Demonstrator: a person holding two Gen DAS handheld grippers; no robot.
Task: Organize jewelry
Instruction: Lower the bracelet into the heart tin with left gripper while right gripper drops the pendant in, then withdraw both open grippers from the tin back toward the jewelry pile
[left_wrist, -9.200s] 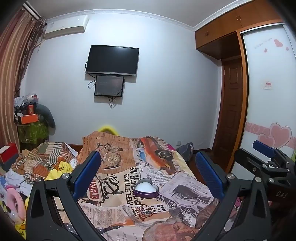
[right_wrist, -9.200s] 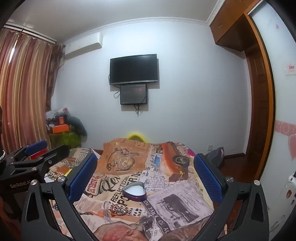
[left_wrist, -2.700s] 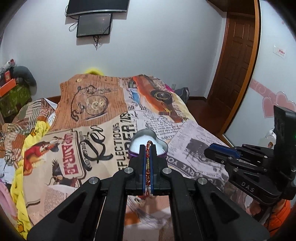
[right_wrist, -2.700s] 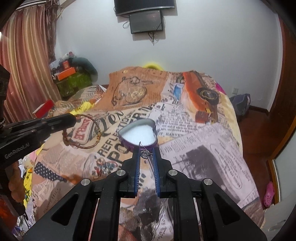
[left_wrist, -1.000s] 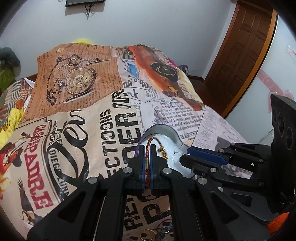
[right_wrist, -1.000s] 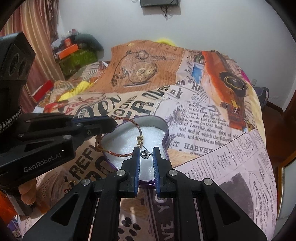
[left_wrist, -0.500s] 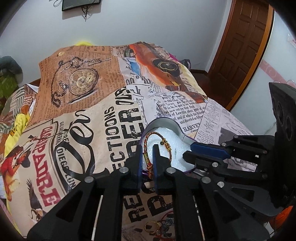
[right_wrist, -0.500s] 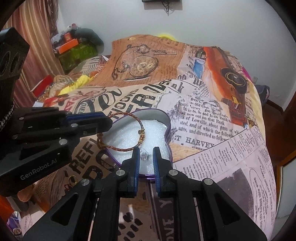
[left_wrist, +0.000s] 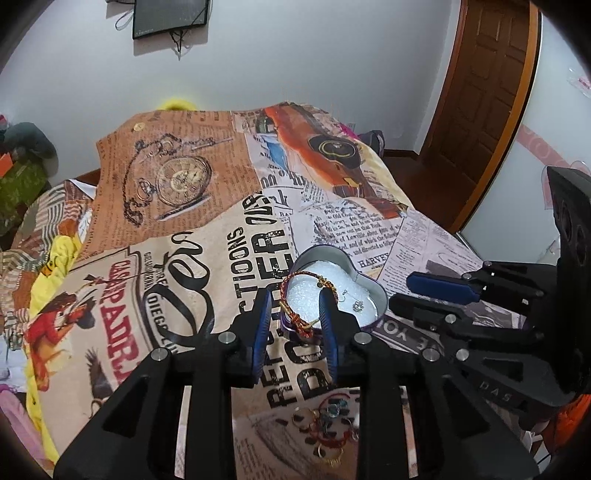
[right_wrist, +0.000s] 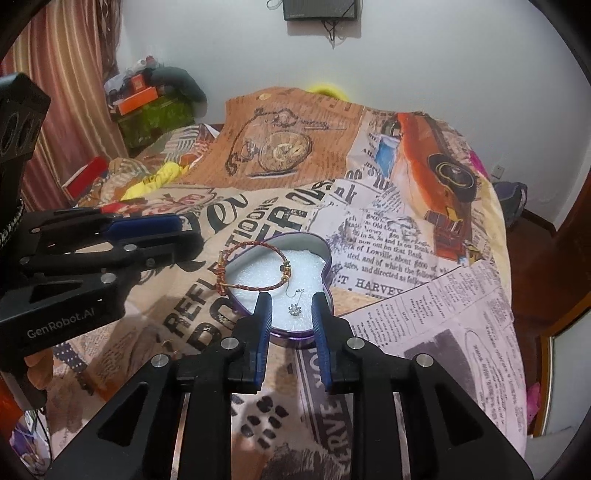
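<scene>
A purple heart-shaped tin (left_wrist: 371, 280) (right_wrist: 327, 254) with white foam inside sits on the printed bedspread. A red-and-gold braided bracelet (left_wrist: 295, 314) (right_wrist: 255, 286) lies half in it, draped over its near-left rim. My left gripper (left_wrist: 295, 308) (right_wrist: 188, 232) hovers just behind the bracelet; its jaws are opening and the pads do not press on it. A small silver earring (right_wrist: 294, 309) (left_wrist: 356, 304) rests loose on the foam. My right gripper (right_wrist: 291, 306) (left_wrist: 400, 291) is over the tin's near edge, jaws opening, with the earring lying free between its fingers.
A small heap of rings and red cords (left_wrist: 325, 432) lies on the bedspread (left_wrist: 177, 295) close below the left gripper. The bed drops off to the right toward a wooden door (left_wrist: 480, 92). Clothes and boxes (right_wrist: 147, 99) pile up at the far left.
Both pairs of jaws have parted. The bracelet has dropped from the left gripper onto the tin's rim and the earring from the right gripper onto the foam. Both grippers have lifted back.
</scene>
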